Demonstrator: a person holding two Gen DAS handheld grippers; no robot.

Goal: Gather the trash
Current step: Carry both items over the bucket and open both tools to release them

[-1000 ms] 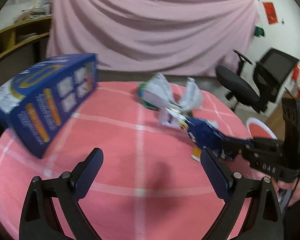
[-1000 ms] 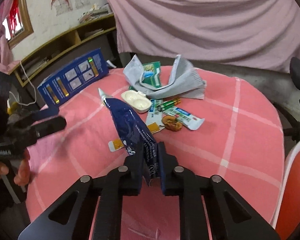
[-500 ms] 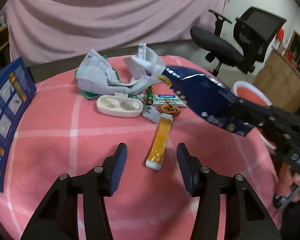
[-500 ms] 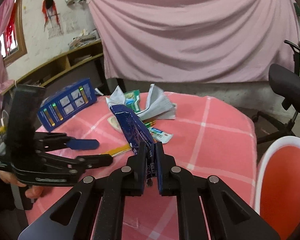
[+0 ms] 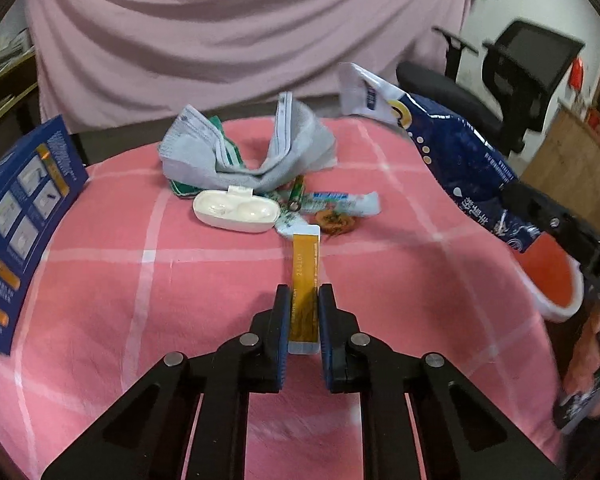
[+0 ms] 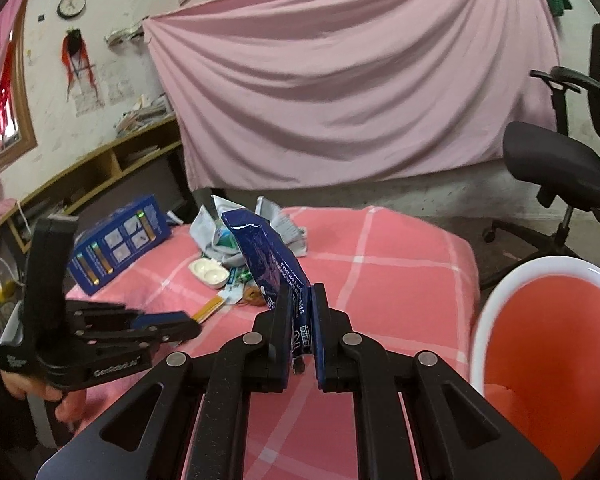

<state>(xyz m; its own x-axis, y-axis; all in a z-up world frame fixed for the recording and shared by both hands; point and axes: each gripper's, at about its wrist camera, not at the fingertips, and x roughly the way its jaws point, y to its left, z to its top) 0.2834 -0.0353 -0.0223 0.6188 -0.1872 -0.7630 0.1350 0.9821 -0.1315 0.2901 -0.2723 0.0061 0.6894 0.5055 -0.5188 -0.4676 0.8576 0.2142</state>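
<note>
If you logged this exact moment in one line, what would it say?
left gripper: shut on yellow sachet | right gripper: shut on blue wrapper, lifted

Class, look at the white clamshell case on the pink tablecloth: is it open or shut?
Open. The white case lies flat on the tablecloth, two hollow wells facing up, a hinge tab at its far edge.

Matt pink woven tablecloth with pale check lines (image 5: pixel 100 280), slightly fuzzy. Glossy crinkled dark-blue foil snack bag (image 5: pixel 460 160) (image 6: pixel 268 256), sheen on the creases. Smooth shiny yellow plastic sachet with white ends (image 5: pixel 305 272). Glossy cream plastic clamshell case (image 5: pixel 236 212), hard and smooth. Soft matt grey ribbed cloth sock (image 5: pixel 276 160). Printed blue cardboard box (image 5: pixel 24 216), faint satin sheen. Matt black plastic gripper arms with bare metal rivets (image 5: pixel 249 339). Glossy white-rimmed orange plastic basin (image 6: pixel 552 344). Matt draped pink cloth backdrop (image 6: pixel 340 92).
</note>
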